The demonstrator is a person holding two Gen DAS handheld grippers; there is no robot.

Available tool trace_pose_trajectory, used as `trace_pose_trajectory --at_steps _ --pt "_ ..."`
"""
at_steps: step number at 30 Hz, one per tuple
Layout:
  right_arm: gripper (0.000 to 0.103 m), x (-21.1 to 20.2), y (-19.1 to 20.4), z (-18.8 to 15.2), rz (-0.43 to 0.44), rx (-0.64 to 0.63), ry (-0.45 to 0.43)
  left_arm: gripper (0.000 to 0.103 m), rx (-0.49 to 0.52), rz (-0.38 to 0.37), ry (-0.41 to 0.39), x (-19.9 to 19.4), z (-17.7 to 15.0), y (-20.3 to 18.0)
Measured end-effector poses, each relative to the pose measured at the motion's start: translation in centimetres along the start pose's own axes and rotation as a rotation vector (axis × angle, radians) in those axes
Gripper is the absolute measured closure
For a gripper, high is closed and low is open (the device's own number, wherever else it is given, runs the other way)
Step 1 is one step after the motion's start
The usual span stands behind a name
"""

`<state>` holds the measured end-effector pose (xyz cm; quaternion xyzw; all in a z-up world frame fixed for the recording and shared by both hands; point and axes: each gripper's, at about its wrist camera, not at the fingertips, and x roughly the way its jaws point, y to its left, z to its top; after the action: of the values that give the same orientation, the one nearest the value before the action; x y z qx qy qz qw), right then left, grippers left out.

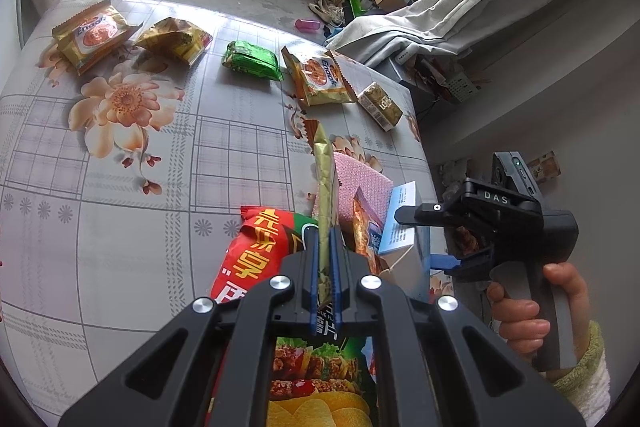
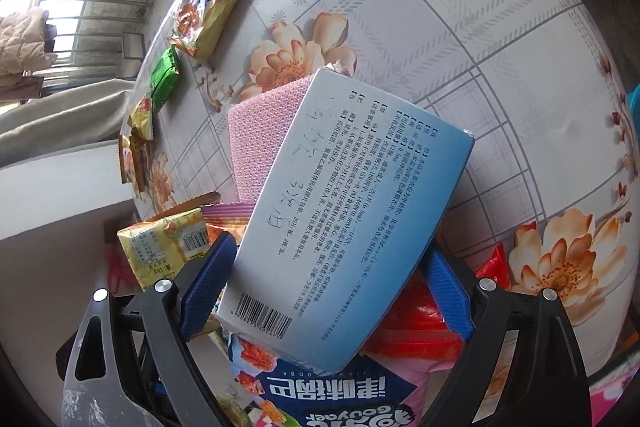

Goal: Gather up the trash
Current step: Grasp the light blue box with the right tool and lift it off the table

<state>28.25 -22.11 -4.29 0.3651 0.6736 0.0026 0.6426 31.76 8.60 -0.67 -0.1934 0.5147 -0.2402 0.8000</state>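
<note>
In the left wrist view my left gripper (image 1: 324, 233) is shut on a gold wrapper (image 1: 324, 179), which stands edge-on between the blue pads. Under it lie a red snack bag (image 1: 256, 259) and a green chip bag (image 1: 316, 359). A blue and white carton (image 2: 344, 203) sits tilted across the span of my right gripper (image 2: 331, 247). Its jaws stand wide, with a blue pad against each long edge of the carton. The same carton (image 1: 396, 227) shows from the side, between the fingers of the right gripper (image 1: 416, 239), which a hand (image 1: 520, 315) holds.
On the flowered tablecloth (image 1: 120, 227) lie two orange and gold packets (image 1: 92, 35) (image 1: 320, 79), a yellow-green packet (image 1: 176, 41), a green packet (image 1: 252, 61) and a small gold box (image 1: 380, 105). A pink mesh piece (image 2: 260, 143) lies under the carton. The table's edge (image 1: 420, 155) runs close on the right.
</note>
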Motion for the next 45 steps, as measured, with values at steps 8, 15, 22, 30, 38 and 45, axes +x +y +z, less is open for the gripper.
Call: trace_pose_trajectory --at_steps 8,15,22,30,38,45 --pt "0.022 -2.1 -1.1 -0.5 0.07 -0.017 -0.019 0.098 -0.011 0.003 -0.016 -0.4 0.2 0.4" --pt "0.024 -4.4 -1.3 -0.8 0.152 -0.042 -0.041 0.098 -0.015 0.001 -0.033 -0.8 0.3 0.2" --pt "0.026 -5.7 -1.2 -0.9 0.208 -0.061 -0.064 0.099 -0.001 -0.007 -0.056 -1.5 0.4 -0.5" --pt "0.028 -6.5 -2.3 -0.3 0.076 -0.154 -0.152 0.099 0.001 -0.007 -0.058 -1.6 0.3 -0.5" --pt "0.029 -3.8 -6.0 0.4 -0.189 -0.293 -0.165 0.099 -0.003 0.004 -0.049 -1.4 0.0 -0.2" --pt "0.025 -3.0 -8.7 1.5 -0.138 -0.259 -0.116 0.099 -0.008 0.022 -0.048 -1.4 0.0 0.0"
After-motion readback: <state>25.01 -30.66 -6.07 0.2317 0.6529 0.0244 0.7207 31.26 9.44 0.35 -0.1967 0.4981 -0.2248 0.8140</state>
